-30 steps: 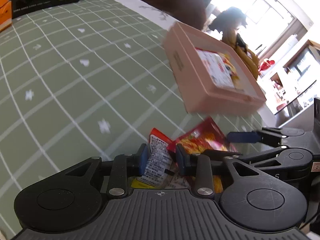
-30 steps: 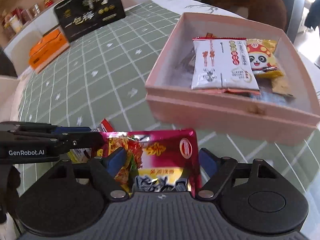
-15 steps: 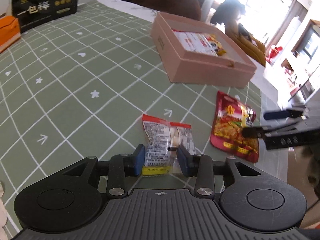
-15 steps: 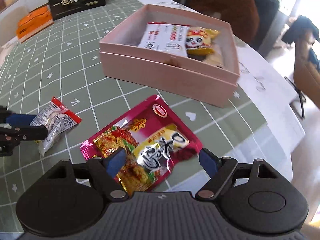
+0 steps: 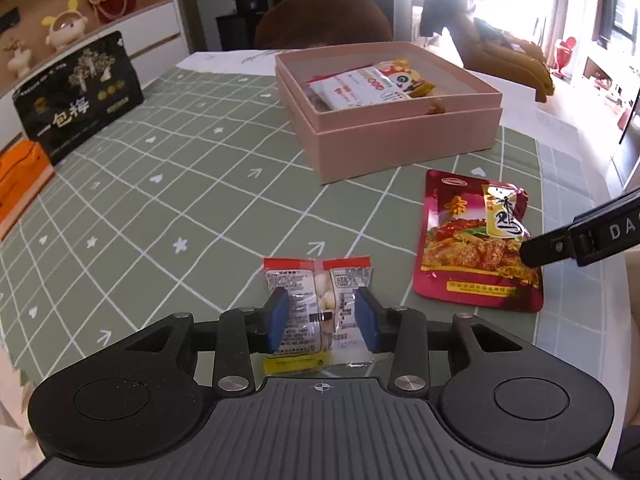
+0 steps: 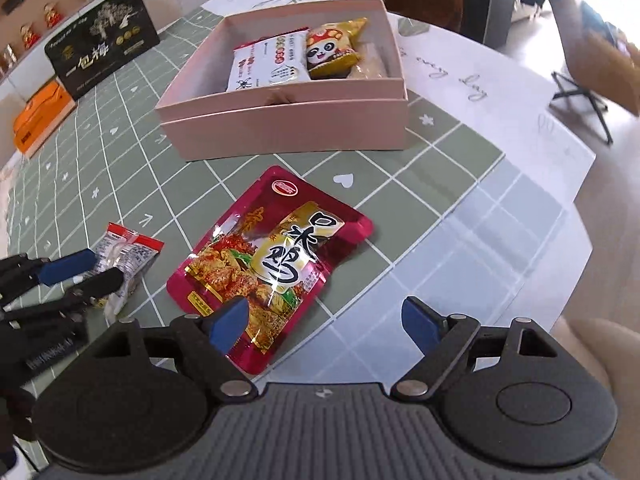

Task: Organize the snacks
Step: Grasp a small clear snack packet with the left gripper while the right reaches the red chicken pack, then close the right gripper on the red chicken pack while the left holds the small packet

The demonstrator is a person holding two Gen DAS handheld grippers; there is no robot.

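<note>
A small clear snack packet [image 5: 320,284] with red edges lies flat on the green checked tablecloth [image 5: 180,200]. My left gripper [image 5: 322,312] stands open around it, the blue pads beside its near half without squeezing it. A red foil pouch [image 6: 272,256] lies to its right on the cloth. My right gripper [image 6: 326,320] is open over the pouch's near corner, its jaws opening, with nothing gripped. Behind both stands an open pink box [image 6: 288,128] holding a white packet [image 6: 264,64] and a panda packet [image 6: 332,50]. The right wrist view shows the left gripper [image 6: 86,276] at the clear packet [image 6: 128,248].
A black gift box [image 5: 80,96] and an orange box [image 5: 16,176] stand at the far left of the table. A brown chair back [image 5: 324,16] rises behind the pink box. White printed cloth [image 6: 500,92] covers the table's right side, near its rounded edge.
Both packets were held above the table near the box and now lie on the cloth. Both grippers have let go and pulled back toward the near edge.
</note>
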